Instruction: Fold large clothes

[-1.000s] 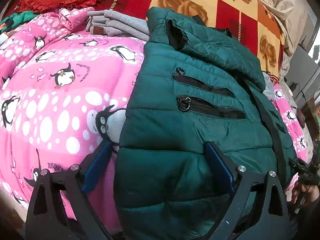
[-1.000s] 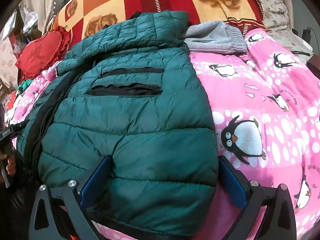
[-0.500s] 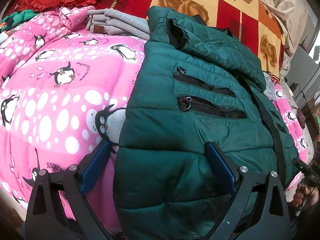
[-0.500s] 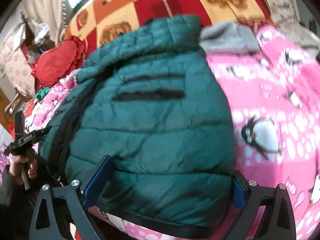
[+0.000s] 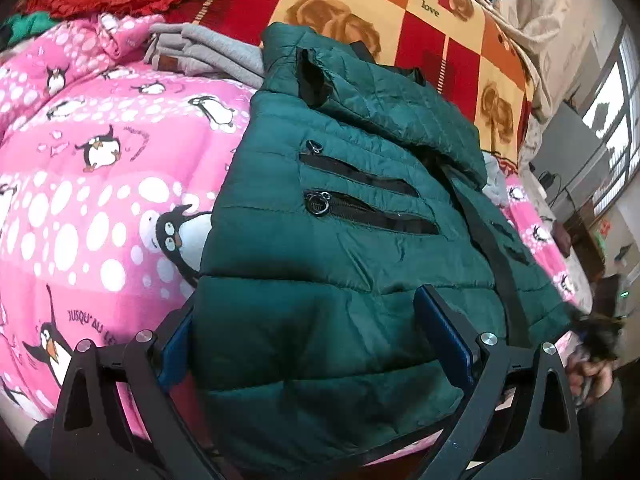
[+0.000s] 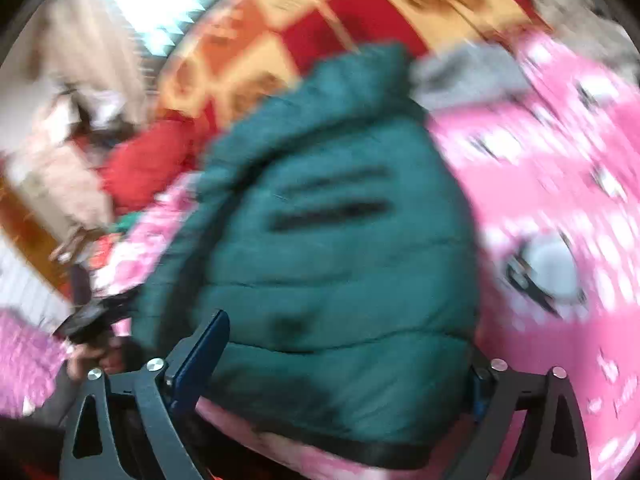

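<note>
Right view swings since earlier frame, now blurred; left view unchanged. Jacket (image 5: 340, 264) flat on bed (image 5: 92, 200): puffy, soft, light, slick shell. Take hem. Left hand-held gripper (image 5: 320, 344) wide, straddling hem, grip unclear. Right hand-held gripper (image 6: 340, 364) closing around hem.

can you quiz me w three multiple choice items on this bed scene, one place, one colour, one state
1. Where does the folded grey garment lie?
A. beside the jacket's collar end
B. on the floor
C. inside the jacket

2. What colour is the puffer jacket?
A. yellow
B. dark green
C. white

3. How is the left gripper?
A. fingers wide apart, straddling the jacket's hem
B. clamped on a pillow
C. out of view

Answers: 1 A, it sits on the pink penguin blanket by the collar; 2 B, green quilting; 3 A, hem lies between its fingers.
</note>
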A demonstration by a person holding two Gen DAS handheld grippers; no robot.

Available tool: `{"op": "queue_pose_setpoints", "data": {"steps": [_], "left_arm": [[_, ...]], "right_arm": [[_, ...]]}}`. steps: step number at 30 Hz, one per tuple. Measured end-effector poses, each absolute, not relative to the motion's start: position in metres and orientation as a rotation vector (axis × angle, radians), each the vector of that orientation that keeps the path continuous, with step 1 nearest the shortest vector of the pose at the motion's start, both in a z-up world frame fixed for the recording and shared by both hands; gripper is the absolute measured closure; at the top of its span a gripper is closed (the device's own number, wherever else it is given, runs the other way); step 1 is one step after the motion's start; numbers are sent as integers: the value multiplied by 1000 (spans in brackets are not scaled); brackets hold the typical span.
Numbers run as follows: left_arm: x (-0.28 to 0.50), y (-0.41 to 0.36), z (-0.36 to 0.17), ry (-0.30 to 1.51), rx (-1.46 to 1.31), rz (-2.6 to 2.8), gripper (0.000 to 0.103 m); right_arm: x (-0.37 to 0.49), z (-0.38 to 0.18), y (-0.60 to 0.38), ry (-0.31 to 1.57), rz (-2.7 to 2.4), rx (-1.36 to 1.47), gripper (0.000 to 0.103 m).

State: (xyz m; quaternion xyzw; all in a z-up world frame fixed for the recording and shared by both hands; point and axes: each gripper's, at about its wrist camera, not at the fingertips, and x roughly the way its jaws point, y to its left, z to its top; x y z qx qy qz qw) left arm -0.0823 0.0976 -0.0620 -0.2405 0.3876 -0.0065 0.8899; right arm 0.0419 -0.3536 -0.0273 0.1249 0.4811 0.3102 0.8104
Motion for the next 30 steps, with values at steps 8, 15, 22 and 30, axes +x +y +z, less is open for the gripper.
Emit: {"op": "queue_pose_setpoints", "data": {"steps": [8, 15, 22, 30], "left_arm": [[-83, 103, -63, 826, -528, 5, 5], [-76, 78, -68, 858, -330, 111, 5], [-75, 77, -71, 858, -291, 133, 5], [-76, 74, -71, 858, -301, 133, 4]], "right_arm": [[43, -25, -346, 1020, 725, 262, 25], [42, -34, -344, 1053, 672, 223, 38], [42, -35, -337, 1052, 650, 160, 37], [38, -36, -335, 1030, 664, 162, 30]]}}
